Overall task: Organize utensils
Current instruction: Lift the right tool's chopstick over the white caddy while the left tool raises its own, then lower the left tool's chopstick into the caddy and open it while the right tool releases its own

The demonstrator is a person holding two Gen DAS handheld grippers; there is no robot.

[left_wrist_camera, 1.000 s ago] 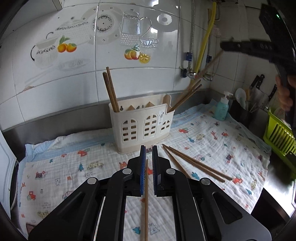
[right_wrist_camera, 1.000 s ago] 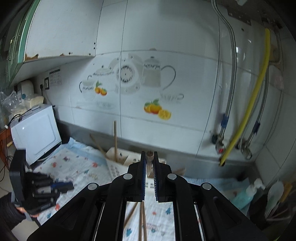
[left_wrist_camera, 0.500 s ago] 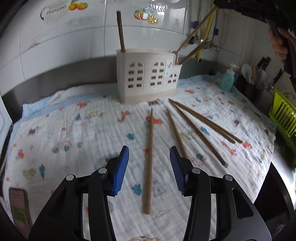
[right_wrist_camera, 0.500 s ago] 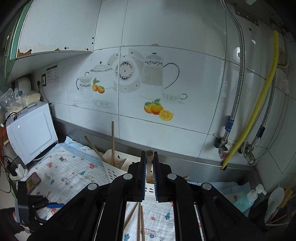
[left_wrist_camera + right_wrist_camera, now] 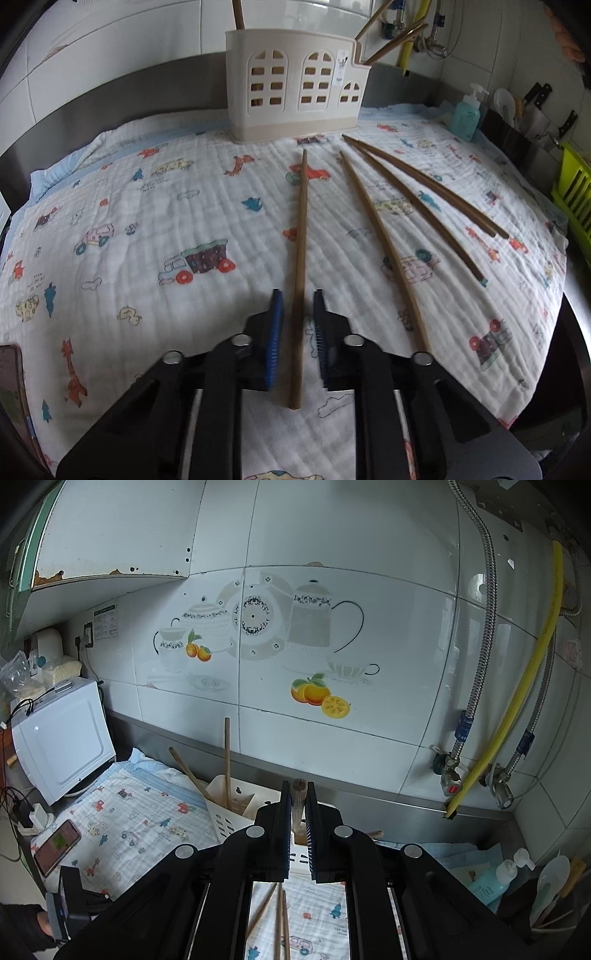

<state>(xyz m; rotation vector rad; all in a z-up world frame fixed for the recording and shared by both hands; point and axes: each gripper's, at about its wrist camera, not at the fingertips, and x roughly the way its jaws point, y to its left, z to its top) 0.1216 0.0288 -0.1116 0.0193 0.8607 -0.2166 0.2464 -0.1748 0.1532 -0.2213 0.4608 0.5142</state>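
Observation:
In the left wrist view several long wooden chopsticks lie on a printed cloth [image 5: 155, 206]. My left gripper [image 5: 298, 295] is low over the cloth, open, with its jaws either side of one chopstick [image 5: 300, 251] without touching it. A cream utensil holder [image 5: 295, 85] stands at the back with chopsticks in it. My right gripper [image 5: 297, 788] is raised above the holder [image 5: 236, 812] and is shut on a wooden chopstick [image 5: 297, 794], seen end-on between the pads.
Three more chopsticks [image 5: 402, 206] lie to the right on the cloth. A soap bottle [image 5: 466, 118], knives and a green rack [image 5: 576, 199] stand at the right. A phone [image 5: 57, 845] and a white appliance [image 5: 62, 738] are at the left.
My left gripper has dropped lower and moved forward over the chopstick, and its jaws have narrowed around it. My right gripper still holds its chopstick above the holder.

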